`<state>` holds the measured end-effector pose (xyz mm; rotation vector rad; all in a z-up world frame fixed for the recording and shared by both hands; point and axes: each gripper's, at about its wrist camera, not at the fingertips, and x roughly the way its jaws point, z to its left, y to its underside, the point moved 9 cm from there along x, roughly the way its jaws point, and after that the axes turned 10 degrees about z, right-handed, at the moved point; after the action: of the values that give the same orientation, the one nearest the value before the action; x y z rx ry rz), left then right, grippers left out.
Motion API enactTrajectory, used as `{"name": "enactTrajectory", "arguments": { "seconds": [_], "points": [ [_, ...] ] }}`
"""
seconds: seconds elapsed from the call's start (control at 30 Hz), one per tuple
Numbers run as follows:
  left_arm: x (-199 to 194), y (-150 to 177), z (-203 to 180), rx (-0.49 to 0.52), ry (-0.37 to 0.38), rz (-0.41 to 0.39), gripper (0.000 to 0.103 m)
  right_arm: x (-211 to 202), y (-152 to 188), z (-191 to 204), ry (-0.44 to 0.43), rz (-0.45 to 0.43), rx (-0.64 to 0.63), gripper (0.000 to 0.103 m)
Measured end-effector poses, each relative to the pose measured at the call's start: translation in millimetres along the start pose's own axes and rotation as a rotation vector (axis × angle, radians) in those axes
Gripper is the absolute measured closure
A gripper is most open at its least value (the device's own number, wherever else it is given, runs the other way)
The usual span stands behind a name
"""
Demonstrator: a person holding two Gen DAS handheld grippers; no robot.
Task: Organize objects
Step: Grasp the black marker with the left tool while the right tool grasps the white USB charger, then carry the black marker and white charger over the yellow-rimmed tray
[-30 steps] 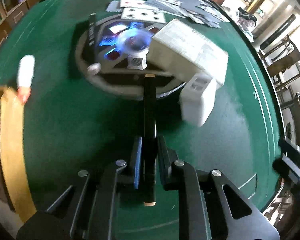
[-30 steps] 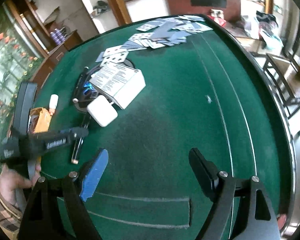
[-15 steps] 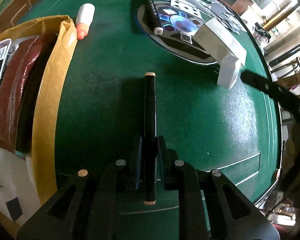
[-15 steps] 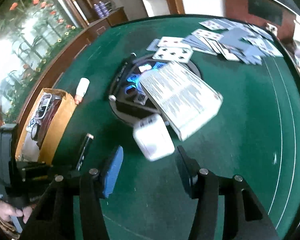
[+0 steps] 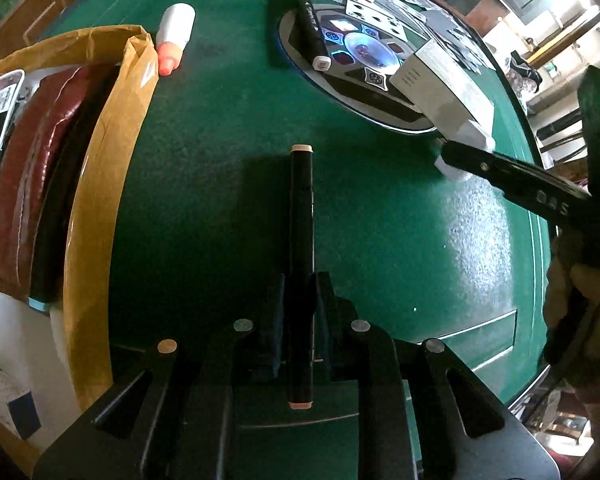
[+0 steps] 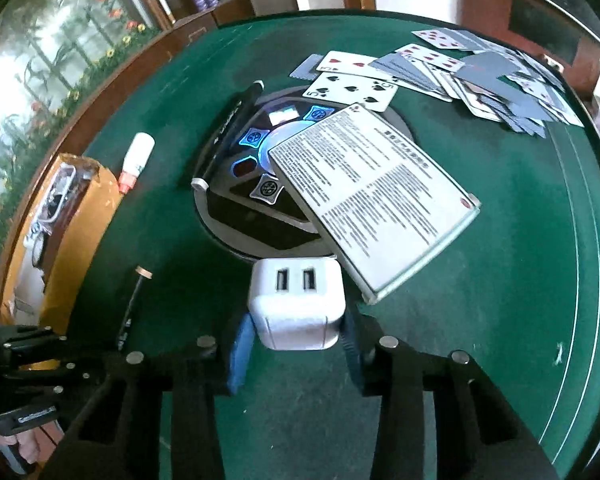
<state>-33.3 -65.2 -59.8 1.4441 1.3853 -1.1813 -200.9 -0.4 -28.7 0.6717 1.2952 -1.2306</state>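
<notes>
My left gripper [image 5: 298, 296] is shut on a black marker [image 5: 301, 216] with tan end caps, held level above the green felt table [image 5: 204, 152]. My right gripper [image 6: 296, 330] has its fingers closed against the sides of a white USB charger [image 6: 296, 306] that stands on the felt. The charger also shows in the left wrist view [image 5: 466, 148], partly hidden by the right gripper's finger. A yellow-brown paper bag [image 5: 100, 160] with dark red items lies at the table's left edge.
A round lit panel [image 6: 260, 184] sits mid-table with a second black marker [image 6: 230, 128] and a white printed box [image 6: 372, 196] on it. A white tube with an orange cap [image 6: 136, 160] lies near the bag. Playing cards [image 6: 460, 76] are spread at the far side.
My right gripper moved forward and closed around the white charger. My left gripper drew the marker back toward the paper bag side.
</notes>
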Motion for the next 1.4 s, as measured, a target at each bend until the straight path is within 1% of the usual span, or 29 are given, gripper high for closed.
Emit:
{"name": "enactTrajectory", "arguments": {
  "seconds": [0.23,0.33,0.47,0.6,0.8,1.07,1.4],
  "points": [
    [0,-7,1,-0.003,-0.009,0.018,0.087,-7,23,12,-0.116,0.015,0.071,0.064],
    [0,-9,-1,0.01,-0.026,0.018,0.087,-8,31,19,-0.141,0.025,0.085,0.064],
    [0,-9,-3,0.035,-0.05,-0.001,0.089,-10,36,26,-0.127,0.021,0.066,0.064],
    [2,-7,-7,0.028,-0.005,0.004,0.089,-15,39,30,-0.132,0.014,0.065,0.064],
    [-5,-4,-10,0.025,0.028,0.0,0.089,-18,40,34,-0.129,0.005,0.067,0.064],
    [-25,-4,-6,0.019,0.051,-0.038,0.089,-15,41,43,-0.128,0.014,0.07,0.064],
    [-57,0,10,0.01,0.064,-0.097,0.089,-14,39,77,-0.148,0.017,0.028,0.064]
  ]
}}
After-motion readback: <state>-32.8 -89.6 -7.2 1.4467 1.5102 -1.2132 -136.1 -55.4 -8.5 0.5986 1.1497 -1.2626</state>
